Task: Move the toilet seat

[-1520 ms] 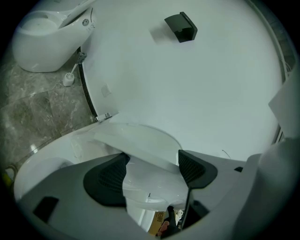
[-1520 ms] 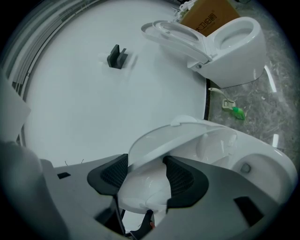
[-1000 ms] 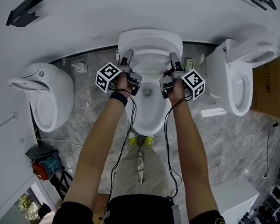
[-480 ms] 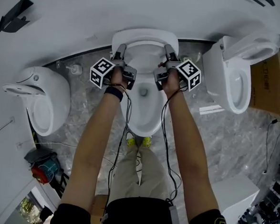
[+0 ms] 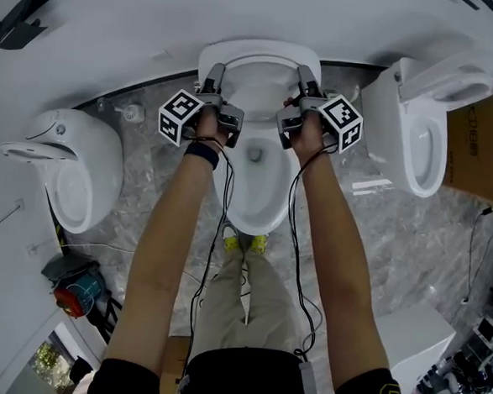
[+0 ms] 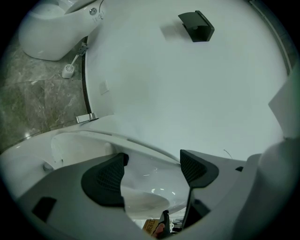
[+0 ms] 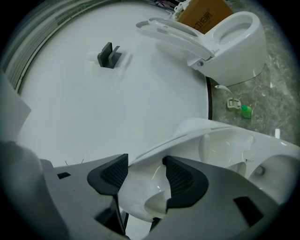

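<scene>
The middle toilet (image 5: 251, 192) has its white seat (image 5: 258, 60) tipped up against the white wall. My left gripper (image 5: 212, 87) is at the seat's left edge. Its jaws are opening, and the seat rim (image 6: 145, 190) lies loosely between the wide-spread pads. My right gripper (image 5: 307, 80) is at the seat's right edge. In the right gripper view its dark pads (image 7: 180, 180) press on both faces of the seat rim (image 7: 140, 192). The open bowl (image 7: 234, 145) shows below and to the right of it.
A second toilet (image 5: 71, 171) stands at the left and a third (image 5: 427, 137) at the right with its seat raised. A cardboard box (image 5: 477, 149) is beyond it. A black bracket (image 5: 19, 16) hangs on the wall. Cables and a red tool (image 5: 75, 294) lie on the marble floor.
Both grippers and the raised seat have moved a little farther up toward the wall. The person's arms have stretched out with them.
</scene>
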Available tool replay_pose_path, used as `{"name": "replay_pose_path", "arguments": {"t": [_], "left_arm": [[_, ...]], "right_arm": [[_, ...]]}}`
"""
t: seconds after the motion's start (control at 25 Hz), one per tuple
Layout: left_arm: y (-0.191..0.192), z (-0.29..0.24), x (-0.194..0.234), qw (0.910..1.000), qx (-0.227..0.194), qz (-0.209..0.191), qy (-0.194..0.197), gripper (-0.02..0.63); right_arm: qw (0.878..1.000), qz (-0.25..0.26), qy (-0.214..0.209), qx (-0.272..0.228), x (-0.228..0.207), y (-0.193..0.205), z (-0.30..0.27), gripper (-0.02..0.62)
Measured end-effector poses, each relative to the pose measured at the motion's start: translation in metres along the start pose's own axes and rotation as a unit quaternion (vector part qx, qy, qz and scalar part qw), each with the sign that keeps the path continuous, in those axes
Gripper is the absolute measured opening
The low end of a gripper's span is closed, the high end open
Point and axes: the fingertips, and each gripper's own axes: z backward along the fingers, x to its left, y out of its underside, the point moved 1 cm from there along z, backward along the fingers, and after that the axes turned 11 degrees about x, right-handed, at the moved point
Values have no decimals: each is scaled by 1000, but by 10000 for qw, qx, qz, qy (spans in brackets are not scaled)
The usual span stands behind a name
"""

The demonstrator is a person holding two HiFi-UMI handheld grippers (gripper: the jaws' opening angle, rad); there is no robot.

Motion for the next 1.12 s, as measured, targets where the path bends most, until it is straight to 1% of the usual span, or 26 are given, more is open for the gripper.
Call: {"name": "replay_pose_path", "arguments": {"t": [0.08, 0.16, 0.24, 0.28, 0.32, 0.36, 0.4, 0.44, 0.48, 0.52, 0.56, 0.64, 0.68, 0.72, 0.76, 0.88, 0.92, 1.0, 1.04, 1.08, 1.12], "left_arm": [[-1, -1, 0, 10000, 74, -16, -16, 387], [-2, 0, 0, 9995, 271, -113, -88, 385], [-1, 9, -8, 9983, 473, -344, -57, 353], [3, 18, -14, 9970, 577, -524, 45, 274], [12, 29, -21, 9942, 733, -767, 182, 216], [24, 42, -29, 9890, 957, -1079, 319, 213], [40, 58, -36, 9810, 1214, -1454, 428, 190], [55, 78, -44, 9706, 1441, -1861, 504, 162], [69, 100, -50, 9596, 1588, -2258, 551, 150], [81, 124, -56, 9492, 1655, -2615, 568, 136], [92, 149, -60, 9397, 1667, -2934, 550, 129], [113, 197, -69, 9213, 1630, -3501, 454, 115], [124, 220, -76, 9122, 1607, -3748, 406, 107], [136, 243, -82, 9035, 1582, -3965, 370, 106], [147, 265, -89, 8956, 1554, -4153, 348, 104], [177, 326, -111, 8768, 1473, -4565, 335, 83], [186, 343, -118, 8716, 1436, -4677, 317, 83], [199, 373, -133, 8613, 1270, -4914, 246, 74], [202, 385, -141, 8540, 1163, -5066, 201, 74], [202, 397, -149, 8443, 1048, -5253, 159, 72], [202, 407, -156, 8322, 928, -5465, 124, 69]], "right_arm": [[10000, -20, -48, 13, -1, 0, -1, 276], [9999, -52, -65, 93, -1, 0, -2, 276], [9996, 72, -42, 276, 2, 1, 0, 274], [9990, 210, -24, 405, 5, 3, 6, 248], [9979, 364, -22, 543, 8, 7, 17, 219], [9963, 518, -49, 677, 13, 12, 31, 221], [9943, 690, -100, 803, 20, 19, 49, 221], [9914, 918, -138, 924, 28, 28, 69, 221], [9867, 1236, -121, 1045, 35, 39, 92, 221], [9794, 1643, -35, 1171, 41, 52, 116, 219], [9688, 2113, 102, 1292, 45, 65, 141, 215], [9388, 3111, 365, 1437, 58, 93, 189, 179], [9226, 3547, 432, 1454, 69, 106, 211, 164], [9090, 3883, 464, 1444, 80, 119, 232, 160], [8990, 4118, 470, 1411, 91, 133, 252, 153], [8785, 4602, 402, 1221, 128, 175, 305, 147], [8690, 4798, 386, 1146, 141, 187, 323, 147], [8447, 5243, 366, 1009, 163, 204, 358, 147], [8325, 5443, 340, 980, 172, 212, 372, 149], [8207, 5620, 298, 987, 180, 220, 385, 150], [8090, 5786, 260, 1007, 187, 227, 396, 153]]}}
